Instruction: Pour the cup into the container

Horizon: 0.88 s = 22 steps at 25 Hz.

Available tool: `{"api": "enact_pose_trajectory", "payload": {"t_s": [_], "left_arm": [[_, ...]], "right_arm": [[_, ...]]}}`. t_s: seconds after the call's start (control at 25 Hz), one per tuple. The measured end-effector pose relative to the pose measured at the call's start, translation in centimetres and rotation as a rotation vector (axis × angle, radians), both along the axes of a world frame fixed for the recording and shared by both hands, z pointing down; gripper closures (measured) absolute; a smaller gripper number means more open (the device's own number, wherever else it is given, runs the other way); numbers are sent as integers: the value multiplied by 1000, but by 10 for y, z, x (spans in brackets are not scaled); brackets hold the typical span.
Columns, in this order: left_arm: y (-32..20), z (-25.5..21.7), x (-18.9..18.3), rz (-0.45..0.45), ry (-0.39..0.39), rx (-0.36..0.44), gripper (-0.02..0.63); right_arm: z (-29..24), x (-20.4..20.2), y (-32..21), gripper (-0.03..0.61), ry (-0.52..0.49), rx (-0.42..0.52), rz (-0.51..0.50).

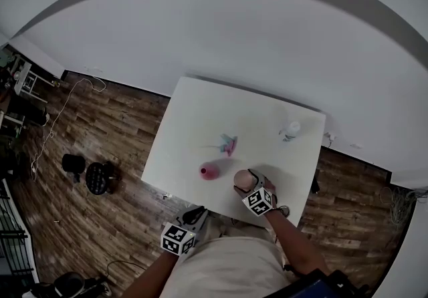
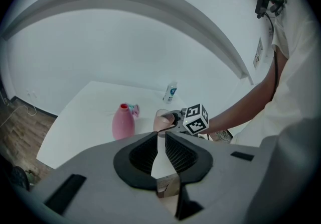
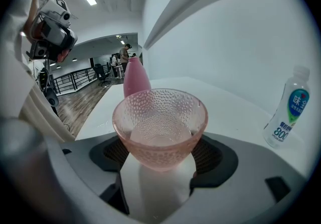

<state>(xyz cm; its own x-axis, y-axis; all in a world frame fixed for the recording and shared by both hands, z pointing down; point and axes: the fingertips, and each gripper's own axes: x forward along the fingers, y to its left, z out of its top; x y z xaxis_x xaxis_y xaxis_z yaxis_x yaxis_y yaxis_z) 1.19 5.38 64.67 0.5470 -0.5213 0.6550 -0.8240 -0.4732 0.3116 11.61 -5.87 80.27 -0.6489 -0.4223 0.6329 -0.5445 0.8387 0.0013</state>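
Note:
A pink dimpled glass cup (image 3: 160, 127) stands upright between the jaws of my right gripper (image 3: 161, 155), which is shut on its sides. In the head view that gripper (image 1: 246, 182) and the cup (image 1: 241, 178) are near the front edge of the white table (image 1: 194, 116). A pink narrow-necked bottle (image 1: 209, 171) stands just left of the cup, and it shows behind the cup (image 3: 134, 78) in the right gripper view. My left gripper (image 1: 192, 216) hangs below the table's front edge, its jaws (image 2: 161, 135) together with nothing between them. Whether the cup holds liquid I cannot tell.
A small pink and blue object (image 1: 229, 144) lies mid-table behind the bottle. A clear water bottle (image 1: 291, 131) stands at the table's far right, also seen as a water bottle (image 3: 288, 115) right of the cup. Wooden floor (image 1: 87, 136) surrounds the table; a white wall is behind it.

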Motion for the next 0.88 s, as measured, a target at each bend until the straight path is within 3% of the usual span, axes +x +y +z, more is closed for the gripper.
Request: {"api": "enact_pose_trajectory", "payload": {"t_s": [0.88], "left_arm": [[9,1,-5,35,-36,-36,555]], "right_arm": [[-6,-3,4,219,-21,23,3]]}}
